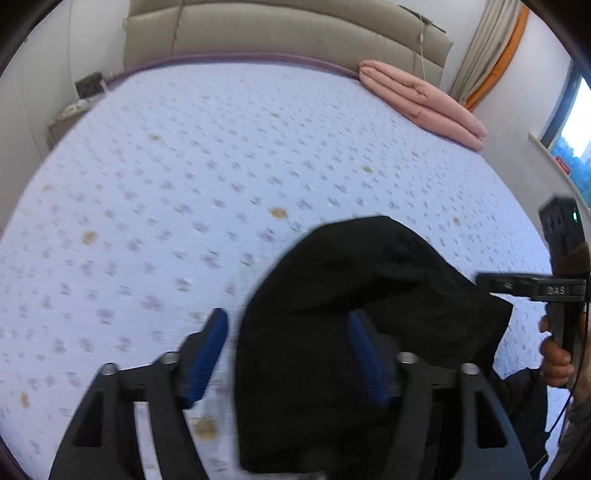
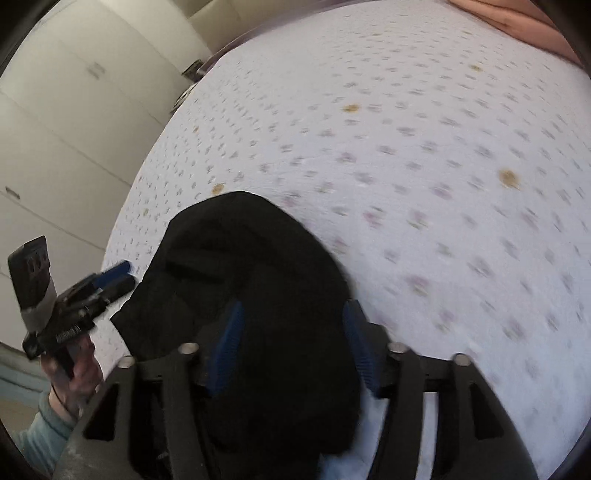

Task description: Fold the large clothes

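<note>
Each gripper is black plastic with two blue ridged pads and shiny round screws. The right gripper has white letters on its side. A pale blue-green sleeve covers one wrist.

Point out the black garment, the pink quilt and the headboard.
Black garment (image 1: 332, 295): left wrist view, upper middle of the cloth.
Pink quilt (image 1: 424, 99): left wrist view, middle of the folded stack.
Headboard (image 1: 288, 33): left wrist view, centre padded panel.
</note>
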A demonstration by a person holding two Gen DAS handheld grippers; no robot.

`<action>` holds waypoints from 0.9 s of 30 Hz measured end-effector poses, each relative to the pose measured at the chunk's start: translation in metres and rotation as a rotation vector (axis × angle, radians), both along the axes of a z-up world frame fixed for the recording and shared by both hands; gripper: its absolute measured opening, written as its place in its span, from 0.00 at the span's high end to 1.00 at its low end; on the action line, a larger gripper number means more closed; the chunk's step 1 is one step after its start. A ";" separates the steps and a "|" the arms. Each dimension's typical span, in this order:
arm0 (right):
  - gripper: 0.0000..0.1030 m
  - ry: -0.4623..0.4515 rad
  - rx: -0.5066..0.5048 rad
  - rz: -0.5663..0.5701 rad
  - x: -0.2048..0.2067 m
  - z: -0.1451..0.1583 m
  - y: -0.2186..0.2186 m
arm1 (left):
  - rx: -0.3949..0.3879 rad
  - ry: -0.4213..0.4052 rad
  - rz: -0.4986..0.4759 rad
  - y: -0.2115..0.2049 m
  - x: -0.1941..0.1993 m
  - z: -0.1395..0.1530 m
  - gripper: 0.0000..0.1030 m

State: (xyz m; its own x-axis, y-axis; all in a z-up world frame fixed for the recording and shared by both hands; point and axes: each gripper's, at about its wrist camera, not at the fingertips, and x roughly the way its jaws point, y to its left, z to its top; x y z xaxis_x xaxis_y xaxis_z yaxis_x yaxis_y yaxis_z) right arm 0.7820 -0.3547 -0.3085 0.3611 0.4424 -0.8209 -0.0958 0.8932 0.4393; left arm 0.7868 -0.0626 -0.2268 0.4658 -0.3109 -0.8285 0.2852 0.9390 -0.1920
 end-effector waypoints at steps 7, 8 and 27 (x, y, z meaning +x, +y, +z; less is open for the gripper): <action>0.37 0.182 0.239 -0.065 -0.013 -0.054 -0.043 | -0.178 0.236 0.013 0.039 0.017 -0.045 0.28; 0.36 0.182 0.268 -0.052 -0.013 -0.057 -0.041 | -0.211 0.272 0.001 0.039 0.018 -0.054 0.28; 0.81 -0.021 0.232 0.174 -0.049 0.012 0.035 | -0.206 0.074 -0.086 0.003 -0.043 0.027 0.84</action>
